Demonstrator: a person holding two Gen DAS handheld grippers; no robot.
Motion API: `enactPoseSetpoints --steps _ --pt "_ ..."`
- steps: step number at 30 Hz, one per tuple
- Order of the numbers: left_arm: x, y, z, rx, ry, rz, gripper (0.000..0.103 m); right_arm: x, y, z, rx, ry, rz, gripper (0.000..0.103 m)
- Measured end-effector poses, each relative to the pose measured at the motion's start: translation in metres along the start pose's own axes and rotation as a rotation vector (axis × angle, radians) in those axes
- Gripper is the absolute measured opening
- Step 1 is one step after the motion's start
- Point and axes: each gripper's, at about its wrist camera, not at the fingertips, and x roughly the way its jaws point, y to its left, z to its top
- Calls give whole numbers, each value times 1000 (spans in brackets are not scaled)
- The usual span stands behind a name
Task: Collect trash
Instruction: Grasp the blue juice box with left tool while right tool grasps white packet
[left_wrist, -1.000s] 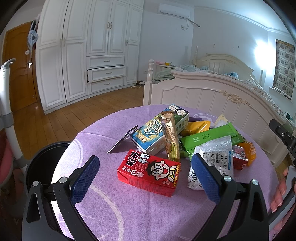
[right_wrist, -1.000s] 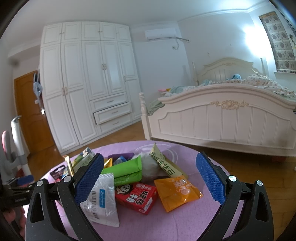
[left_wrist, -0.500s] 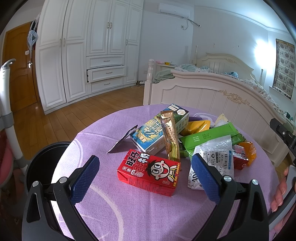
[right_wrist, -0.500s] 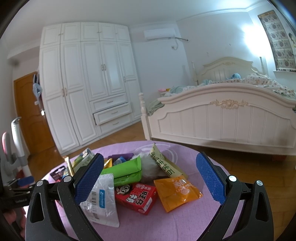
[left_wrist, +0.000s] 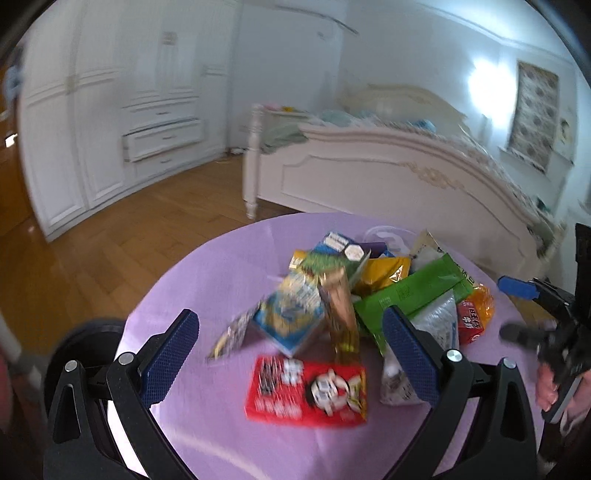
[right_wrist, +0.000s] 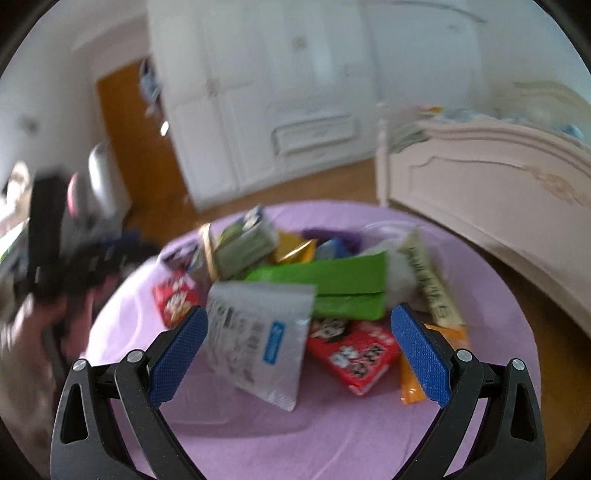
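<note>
Both views are smeared by motion, so print on the wrappers cannot be read and the far edge of the heap runs together. The left hand-held gripper (left_wrist: 290, 350) is released, its blue pads wide apart above a red snack box (left_wrist: 306, 391) that lies flat on the purple-clothed bench (left_wrist: 207, 266); nothing sits between the pads. The right hand-held gripper (right_wrist: 299, 350) is likewise released, hovering over a white printed sachet (right_wrist: 258, 339), which partly covers a second, smaller red packet (right_wrist: 354, 354).

The trash is heaped at the middle of the bench. Countable in the right wrist view: two red packs, one white sachet, one long green pouch (right_wrist: 332, 291), one orange wrapper (right_wrist: 436, 365) mostly hidden behind the right pad, and one upright carton (right_wrist: 243, 247) with a gold stick wrapper leaning on it. Several smaller pieces behind the green pouch, yellow, blue and purple, overlap too much to count surely.

In the left wrist view a dark round bin (left_wrist: 85, 350) sits beside the bench at lower left, largely cut off by the gripper body. The right gripper's own blue tip and the holding hand (left_wrist: 550, 387) show at the right edge, blurred. A white bed (left_wrist: 388, 177) and a white wardrobe (left_wrist: 110, 122) stand behind.
</note>
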Motion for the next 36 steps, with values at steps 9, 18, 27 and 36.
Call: enactPoseSetpoints --steps 9,18,27,36 --pt "60 -14 39 183 161 -71 98 50 9 4 6 147 40 98" --pt "112 -38 36 298 287 -61 61 70 30 4 -57 181 -51 98" --pt "81 -22 52 170 145 -80 51 64 34 7 -53 139 -56 23" --pt "16 -13 61 69 -32 -81 50 17 20 4 77 64 114 8"
